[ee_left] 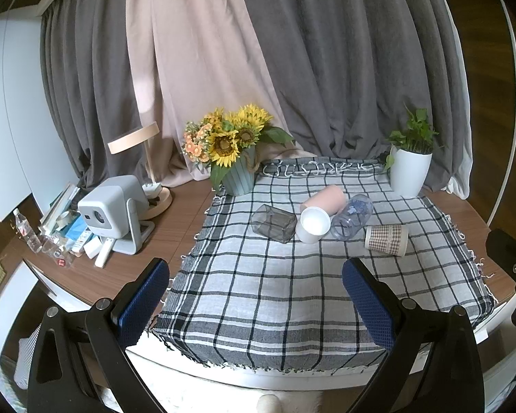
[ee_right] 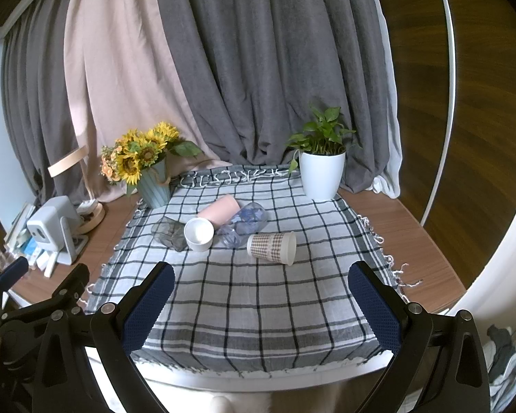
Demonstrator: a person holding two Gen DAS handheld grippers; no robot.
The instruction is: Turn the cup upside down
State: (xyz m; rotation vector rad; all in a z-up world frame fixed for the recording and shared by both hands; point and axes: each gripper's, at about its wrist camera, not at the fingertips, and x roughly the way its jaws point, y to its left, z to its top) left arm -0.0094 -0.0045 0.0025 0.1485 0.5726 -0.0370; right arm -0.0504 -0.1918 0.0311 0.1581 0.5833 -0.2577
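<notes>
Several cups lie on their sides on the checked cloth (ee_left: 275, 296): a grey glass (ee_left: 273, 223), a white cup (ee_left: 313, 224) with its mouth toward me, a pink cup (ee_left: 326, 199), a clear bluish cup (ee_left: 352, 216) and a checked paper cup (ee_left: 386, 238). The right wrist view shows the same grey glass (ee_right: 170, 233), white cup (ee_right: 199, 234), pink cup (ee_right: 220, 209), clear cup (ee_right: 246, 223) and paper cup (ee_right: 272, 243). My left gripper (ee_left: 256, 272) is open and empty near the cloth's front. My right gripper (ee_right: 260, 275) is open and empty, short of the cups.
A sunflower pot (ee_left: 237, 172) stands at the cloth's back left, a white plant pot (ee_left: 409, 172) at back right. A projector (ee_left: 115, 210), lamp (ee_left: 137, 141) and clutter sit on the wooden table (ee_left: 175, 227) to the left. Curtains hang behind.
</notes>
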